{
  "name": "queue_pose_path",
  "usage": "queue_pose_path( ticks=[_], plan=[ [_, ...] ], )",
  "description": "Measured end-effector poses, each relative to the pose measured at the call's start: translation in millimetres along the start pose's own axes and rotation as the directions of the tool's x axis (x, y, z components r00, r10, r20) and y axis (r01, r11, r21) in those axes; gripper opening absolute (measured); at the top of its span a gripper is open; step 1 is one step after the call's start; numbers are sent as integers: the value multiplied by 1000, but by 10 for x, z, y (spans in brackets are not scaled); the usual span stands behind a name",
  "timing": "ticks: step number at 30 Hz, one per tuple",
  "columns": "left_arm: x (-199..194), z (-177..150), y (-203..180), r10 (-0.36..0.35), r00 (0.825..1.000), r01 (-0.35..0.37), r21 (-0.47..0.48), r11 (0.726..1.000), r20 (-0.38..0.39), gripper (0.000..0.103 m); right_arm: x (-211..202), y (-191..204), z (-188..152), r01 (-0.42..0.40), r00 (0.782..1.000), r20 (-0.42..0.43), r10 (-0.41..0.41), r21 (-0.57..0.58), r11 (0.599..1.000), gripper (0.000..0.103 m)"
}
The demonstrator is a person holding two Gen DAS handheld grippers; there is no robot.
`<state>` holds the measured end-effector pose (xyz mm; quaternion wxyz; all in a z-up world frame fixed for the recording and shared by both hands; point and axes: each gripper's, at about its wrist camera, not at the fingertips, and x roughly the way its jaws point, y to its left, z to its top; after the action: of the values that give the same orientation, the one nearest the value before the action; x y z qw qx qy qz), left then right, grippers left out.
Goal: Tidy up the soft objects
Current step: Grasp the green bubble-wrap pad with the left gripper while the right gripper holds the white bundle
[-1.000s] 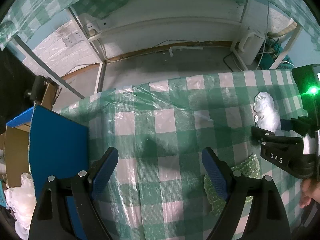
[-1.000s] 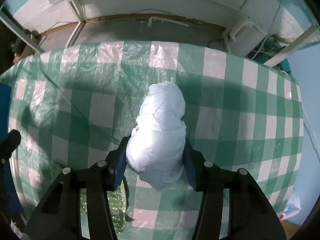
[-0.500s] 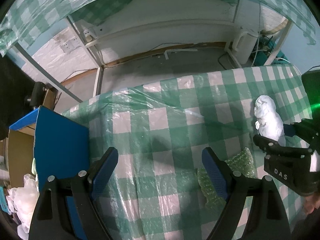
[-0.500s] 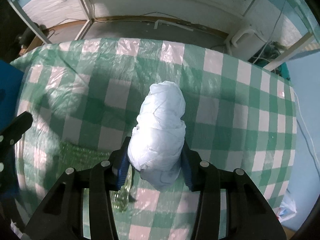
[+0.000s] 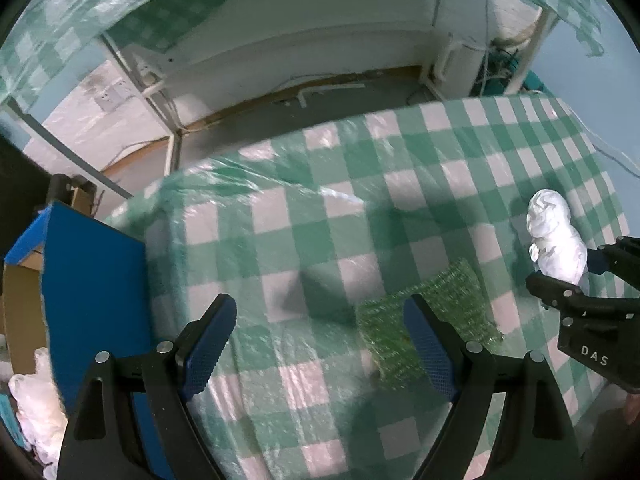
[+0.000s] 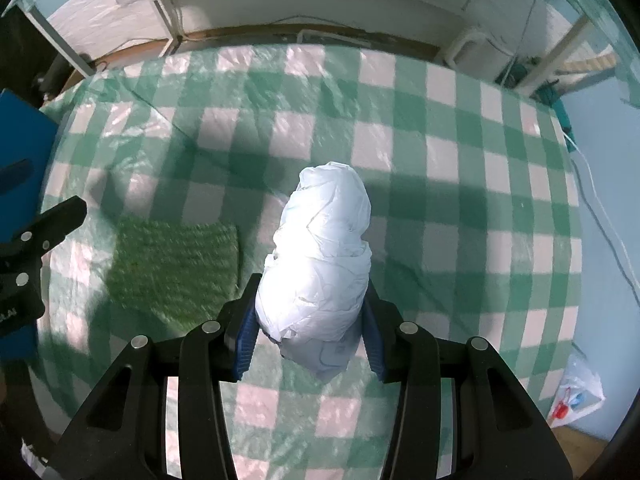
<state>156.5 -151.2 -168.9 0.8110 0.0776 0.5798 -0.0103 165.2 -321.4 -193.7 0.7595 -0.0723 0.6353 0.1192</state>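
two views, left wrist first. left gripper [image 5: 320, 340] gaping wide above the checked tablecloth [image 5: 328, 208], nothing between the blue pads; green bubble wrap [image 5: 428, 320] lying flat just past the right-hand finger, at about four o'clock from centre, probably next for collection. blue box flap [image 5: 92, 292] at eight o'clock, with crumpled white plastic [image 5: 32, 396] showing inside the carton below it, so likely the bin for soft things. at three o'clock, right gripper [image 5: 568, 276] clamped around a white plastic bundle [image 5: 554, 236], clear of the cloth as far as can be judged. beyond the table at twelve o'clock: grey floor, white skirting, a wall socket, loose cables.

right wrist next. right gripper [image 6: 310, 340] closed on the white plastic bundle [image 6: 320, 264], pads squeezing its lower end, top end standing free toward twelve o'clock; held low, presumably to keep the loose wrap from unrolling in transit. green bubble wrap [image 6: 172, 268] at nine o'clock on the cloth, left gripper's black finger just beside it at the edge. glossy clear film over the tablecloth [image 6: 460, 216], creased and glinting. pale blue wall and a white cable at three o'clock.
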Motion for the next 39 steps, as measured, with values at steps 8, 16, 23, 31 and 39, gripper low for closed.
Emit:
queue_pose_path(
  ticks=[8, 16, 23, 31, 39],
  plan=[
    [65, -79, -263, -20, 999, 21, 46, 999, -36, 87, -42, -17, -207, -13, 1000, 2, 13, 2, 1000, 44],
    [105, -184, -526, -20, 998, 25, 87, 996, -59, 87, -56, -48, -392, -10, 1000, -2, 10, 17, 1000, 44],
    [182, -235, -684, -41, 996, 48, 92, 995, -83, 87, -19, -183, -499, -20, 1000, -1, 20, 55, 998, 45],
    [330, -280, -769, -77, 988, 88, 82, 993, -135, 88, 14, -334, -488, -31, 1000, 5, 31, 80, 996, 45],
    [448, -311, -801, -91, 986, 103, 78, 992, -142, 93, -1, -371, -507, -30, 1000, 6, 29, 82, 996, 45]
  ],
)
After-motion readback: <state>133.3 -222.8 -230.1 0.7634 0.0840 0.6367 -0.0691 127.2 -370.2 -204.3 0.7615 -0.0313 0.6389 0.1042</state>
